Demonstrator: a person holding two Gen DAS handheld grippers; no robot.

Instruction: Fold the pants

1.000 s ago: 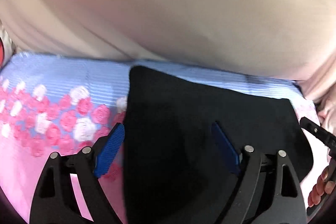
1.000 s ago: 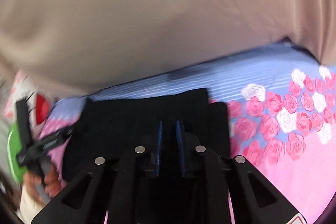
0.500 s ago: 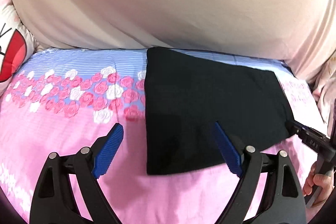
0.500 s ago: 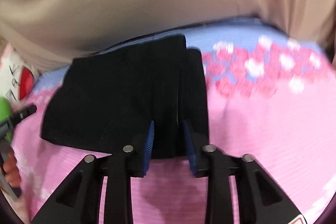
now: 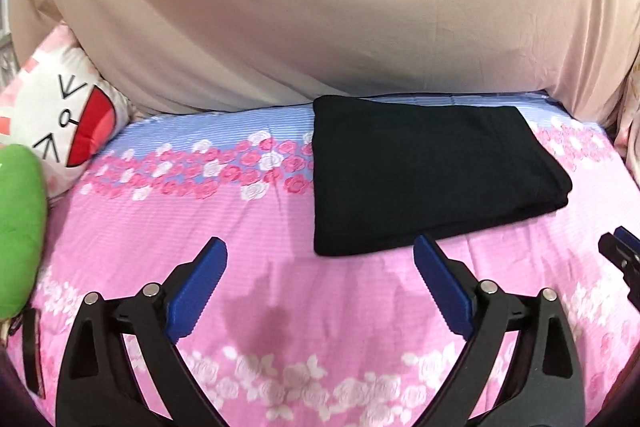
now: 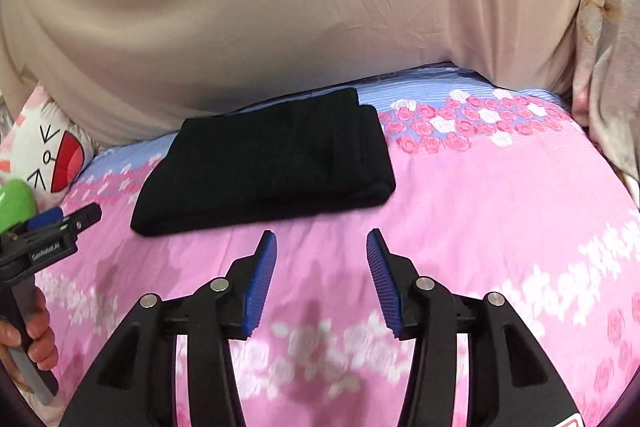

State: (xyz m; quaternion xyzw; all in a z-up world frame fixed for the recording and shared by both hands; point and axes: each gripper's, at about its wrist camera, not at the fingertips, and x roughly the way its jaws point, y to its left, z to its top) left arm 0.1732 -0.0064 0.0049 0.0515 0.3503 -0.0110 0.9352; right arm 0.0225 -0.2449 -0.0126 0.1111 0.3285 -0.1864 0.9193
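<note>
The black pants (image 5: 424, 171) lie folded into a flat rectangle on the pink floral bed sheet (image 5: 248, 227), near the beige headboard cover. They also show in the right wrist view (image 6: 272, 163). My left gripper (image 5: 320, 259) is open and empty, held back from the pants' near edge. My right gripper (image 6: 322, 247) is open and empty, a short way in front of the pants. The left gripper also shows at the left edge of the right wrist view (image 6: 60, 223), held by a hand.
A beige fabric backrest (image 5: 320, 7) rises behind the bed. A white cartoon pillow (image 5: 60, 111) and a green plush (image 5: 16, 227) lie at the left. A patterned curtain (image 6: 608, 67) hangs at the right.
Both grippers have pulled back from the pants toward the near side of the bed. The right gripper, shut on the fabric one second ago, has opened and let go.
</note>
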